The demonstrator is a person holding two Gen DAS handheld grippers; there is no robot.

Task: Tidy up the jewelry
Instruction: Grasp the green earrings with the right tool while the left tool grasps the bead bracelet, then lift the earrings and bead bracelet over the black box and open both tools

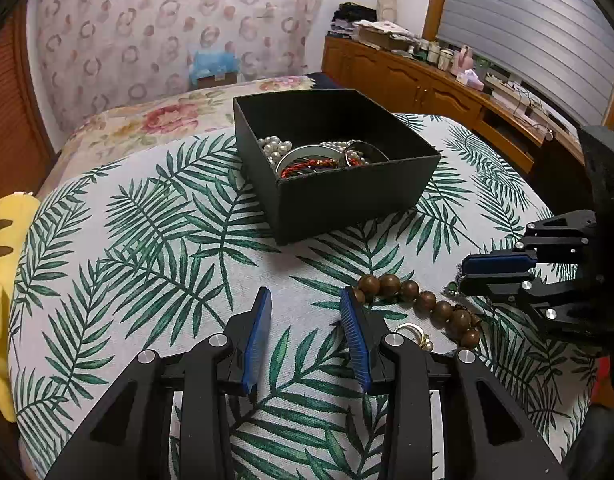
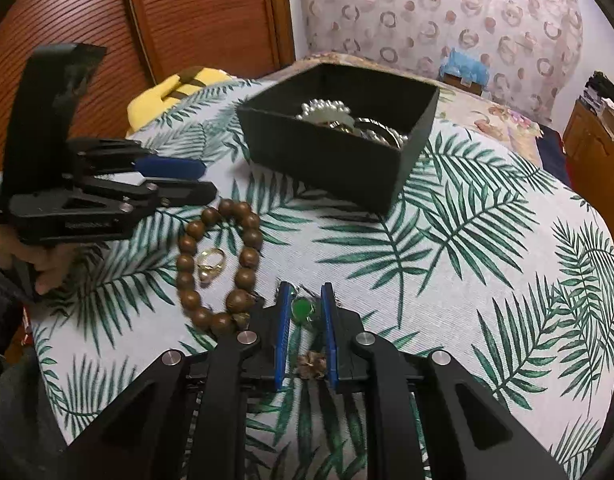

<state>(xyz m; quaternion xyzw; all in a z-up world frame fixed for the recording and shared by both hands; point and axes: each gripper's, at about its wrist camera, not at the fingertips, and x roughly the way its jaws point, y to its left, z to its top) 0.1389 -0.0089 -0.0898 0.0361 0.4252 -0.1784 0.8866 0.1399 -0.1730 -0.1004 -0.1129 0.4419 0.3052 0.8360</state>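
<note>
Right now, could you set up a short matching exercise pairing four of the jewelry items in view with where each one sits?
Things:
1. wooden bead bracelet
2. gold ring
3. green stone piece
4. pearls

Places:
A. inside the black box
B. between the fingers of the right gripper
C. inside the loop of beads, on the leaf-print cloth
D. on the cloth, beside the open left gripper

Pairs: 1-D, 2-C, 3-B, 4-A
</note>
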